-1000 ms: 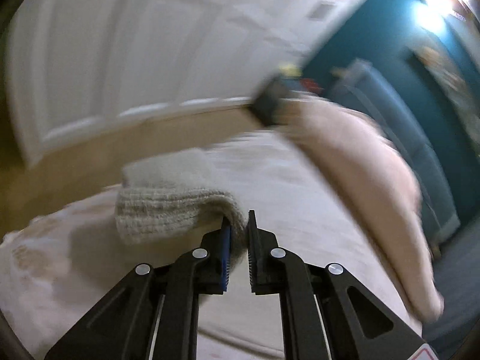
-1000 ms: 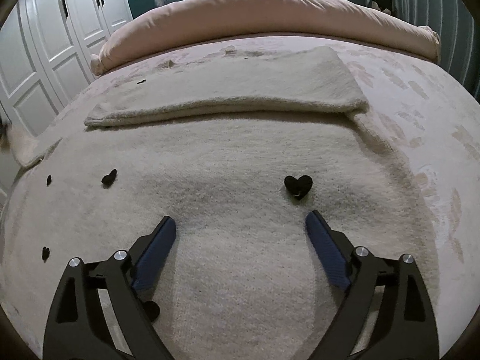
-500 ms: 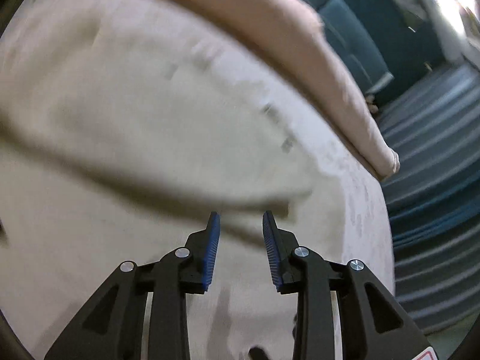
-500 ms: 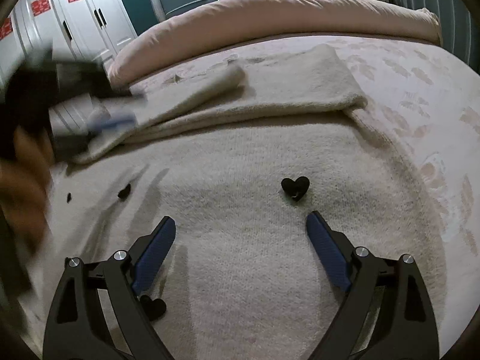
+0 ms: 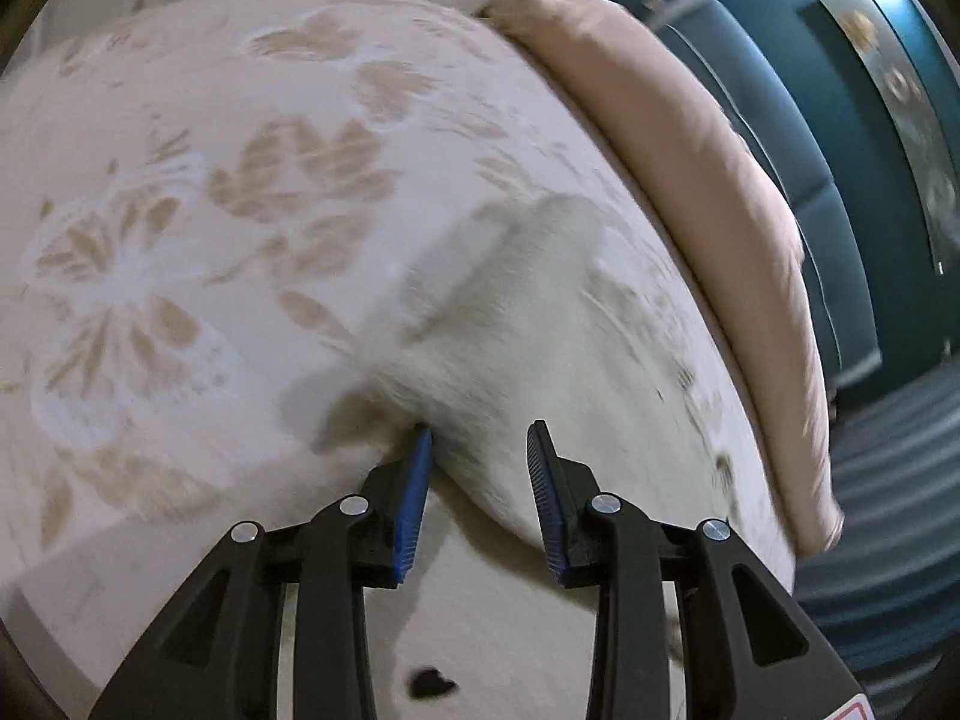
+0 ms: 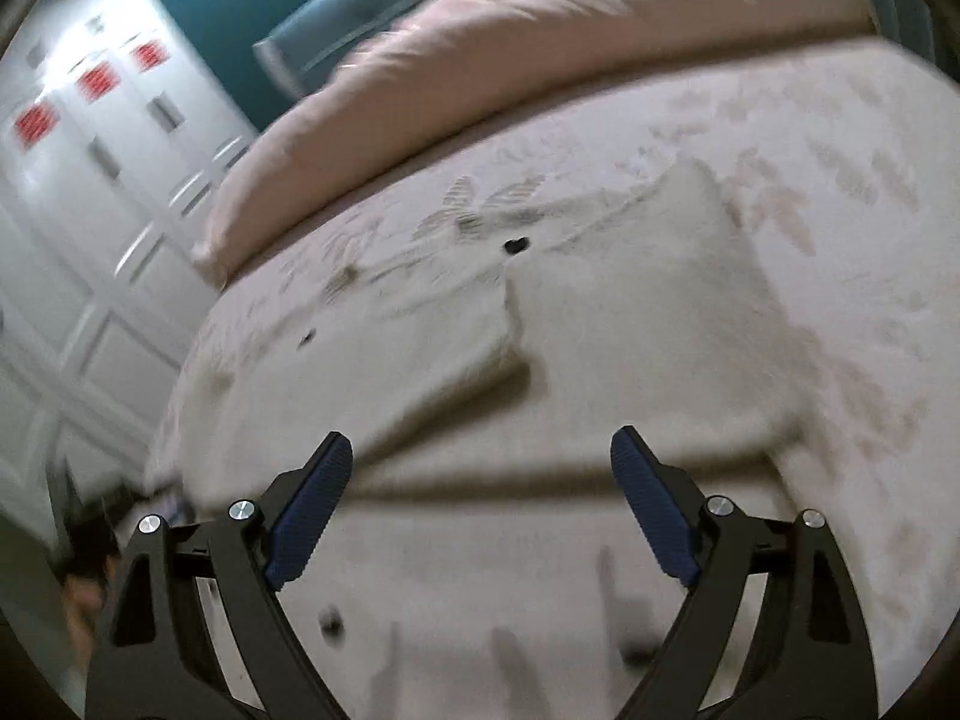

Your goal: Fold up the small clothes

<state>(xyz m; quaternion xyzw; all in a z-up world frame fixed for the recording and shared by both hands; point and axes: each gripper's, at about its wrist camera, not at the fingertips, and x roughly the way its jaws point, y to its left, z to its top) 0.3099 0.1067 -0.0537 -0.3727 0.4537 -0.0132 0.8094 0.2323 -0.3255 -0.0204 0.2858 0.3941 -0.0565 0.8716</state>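
Left wrist: left gripper [image 5: 480, 480], jaws partly apart, nothing clamped; cream knit sweater [image 5: 540, 324] folded on floral bedspread [image 5: 180, 228], running to 12 o'clock; pink duvet [image 5: 720, 192] at 2. Right wrist: right gripper [image 6: 480, 498] jaws wide apart, empty, over sweater [image 6: 630, 330]; white wardrobe [image 6: 90, 180] at 10.

1. This is looking like a home bedroom: a bed [image 5: 180, 252] with a cream, leaf-patterned cover is filling both views.
2. A long pink bolster pillow [image 6: 540, 54] is lying along the upholstered teal headboard [image 6: 372, 6].
3. White panelled wardrobe doors [image 6: 90, 192] are standing beside the bed, against a teal wall [image 5: 780, 12].
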